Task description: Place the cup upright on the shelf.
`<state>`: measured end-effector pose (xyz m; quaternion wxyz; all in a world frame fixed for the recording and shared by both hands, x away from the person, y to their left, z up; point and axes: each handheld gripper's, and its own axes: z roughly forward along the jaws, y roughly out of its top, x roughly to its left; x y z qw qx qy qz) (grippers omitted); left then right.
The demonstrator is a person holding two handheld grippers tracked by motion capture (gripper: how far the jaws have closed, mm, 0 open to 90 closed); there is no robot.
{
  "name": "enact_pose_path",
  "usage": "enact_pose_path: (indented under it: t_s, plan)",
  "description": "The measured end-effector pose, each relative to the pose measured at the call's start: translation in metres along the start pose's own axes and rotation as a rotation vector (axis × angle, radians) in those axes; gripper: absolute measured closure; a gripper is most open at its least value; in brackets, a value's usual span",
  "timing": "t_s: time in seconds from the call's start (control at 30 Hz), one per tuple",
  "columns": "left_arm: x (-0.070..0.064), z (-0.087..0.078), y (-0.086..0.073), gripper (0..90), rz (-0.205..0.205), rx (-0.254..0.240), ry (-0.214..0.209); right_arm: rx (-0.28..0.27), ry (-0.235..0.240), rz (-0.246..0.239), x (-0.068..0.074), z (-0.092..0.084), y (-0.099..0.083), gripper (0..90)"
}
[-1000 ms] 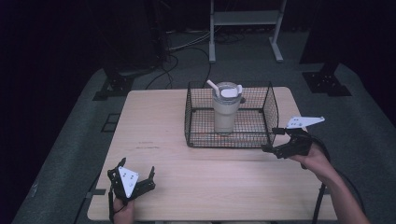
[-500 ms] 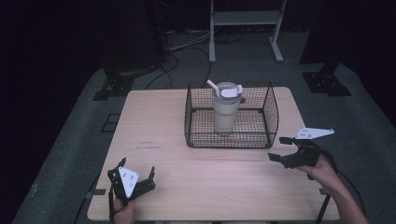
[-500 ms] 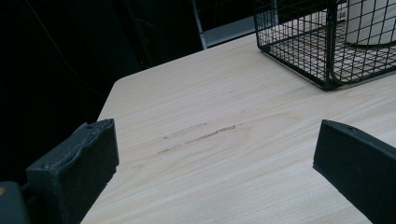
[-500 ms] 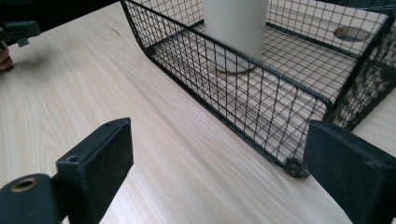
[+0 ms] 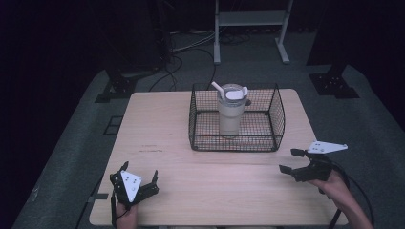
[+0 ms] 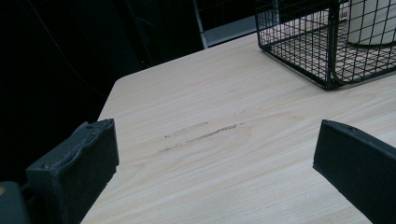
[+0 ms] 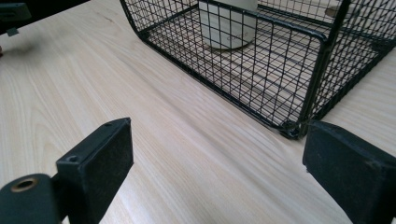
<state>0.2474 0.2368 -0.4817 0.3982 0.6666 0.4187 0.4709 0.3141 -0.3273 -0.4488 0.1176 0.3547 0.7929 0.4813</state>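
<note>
A black wire basket [image 5: 277, 114] stands at the back middle of the pale wooden table [image 5: 162, 129]. Inside it a cream tumbler [image 5: 230, 114] with a lid and straw stands upright. My left gripper [image 5: 139, 175] rests open near the front left corner of the table, nothing between its jaws. My right gripper [image 5: 290, 161] is open over the front right of the table, a short way in front of the basket's near right corner [image 7: 294, 128]. In the left gripper view the basket [image 6: 327, 51] lies far ahead to the right, and the tumbler [image 6: 371, 23] shows through its mesh.
Faint scuff marks [image 6: 201, 135] cross the table ahead of my left gripper. A metal stand [image 5: 250, 21] and cables [image 5: 176, 52] lie on the dark floor behind the table. Bare tabletop stretches between the two grippers.
My right gripper has drawn back from the basket's right side toward the front right of the table. The left gripper, basket and tumbler have stayed put.
</note>
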Motion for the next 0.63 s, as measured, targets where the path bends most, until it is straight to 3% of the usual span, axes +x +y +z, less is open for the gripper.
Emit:
enact_pose_path:
  t_s: [0.37,0.63]
  plan:
    - [-0.003,0.001,0.001,0.0,0.007,0.000,-0.009,-0.024,-0.033,0.030,0.002,-0.009,-0.030,7.8]
    - [-0.005,0.001,0.003,0.0,0.008,-0.004,-0.012,-0.058,-0.104,0.046,0.011,-0.012,-0.047,7.8]
